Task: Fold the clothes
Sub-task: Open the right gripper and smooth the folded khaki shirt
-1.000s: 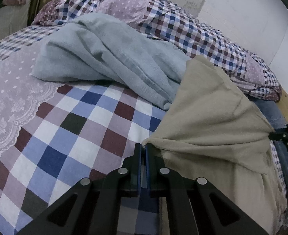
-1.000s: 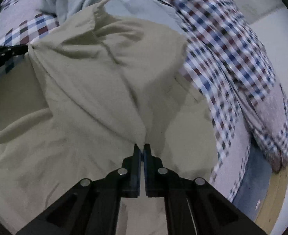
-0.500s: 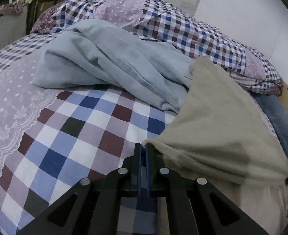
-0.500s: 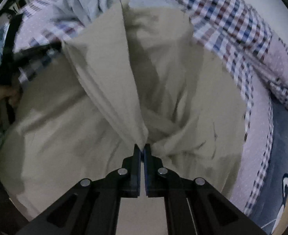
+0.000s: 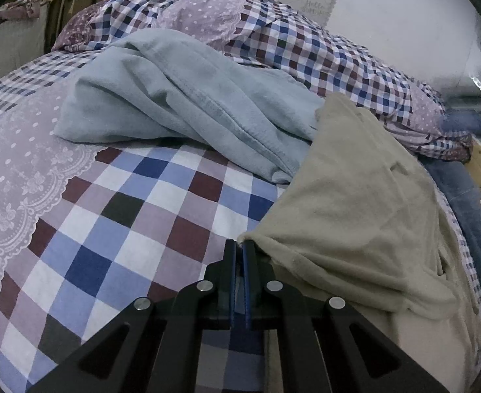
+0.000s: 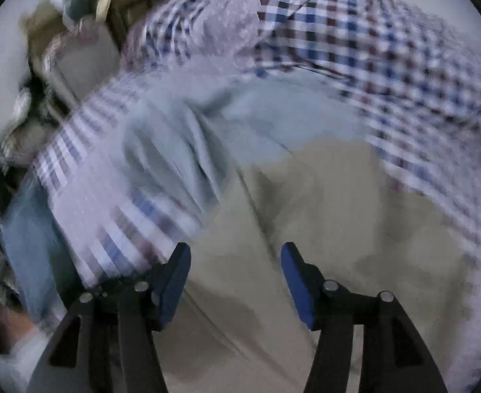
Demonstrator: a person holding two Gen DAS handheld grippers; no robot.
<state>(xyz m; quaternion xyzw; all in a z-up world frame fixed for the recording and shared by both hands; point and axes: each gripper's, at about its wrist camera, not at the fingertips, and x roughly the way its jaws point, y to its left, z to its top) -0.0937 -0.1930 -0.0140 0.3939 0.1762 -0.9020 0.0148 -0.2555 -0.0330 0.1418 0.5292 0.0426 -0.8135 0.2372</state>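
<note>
Spread across the whole scene: a bed under a checked sheet (image 5: 135,222), serving as the folding surface, with a rumpled checked quilt (image 5: 322,52) pushed to the far side, likely to keep the middle free. Heaped in front of that quilt: a pale blue garment (image 5: 181,104), unfolded and untouched, probably waiting its turn. Just beside it, overlapping its near edge: the beige garment (image 5: 358,216), the piece in hand, lying on the right part of the bed with one corner drawn out toward the left. Pinching that corner: the left gripper (image 5: 239,249), pads pressed together on the cloth, apparently to keep the edge taut and anchored while the other side is reworked. Hovering above the beige cloth in the blurred right wrist view: the right gripper (image 6: 235,262), spread wide and holding nothing, seemingly between grips and looking for a fresh edge. Judging by the bunched folds near the right side, fold not yet finished.
</note>
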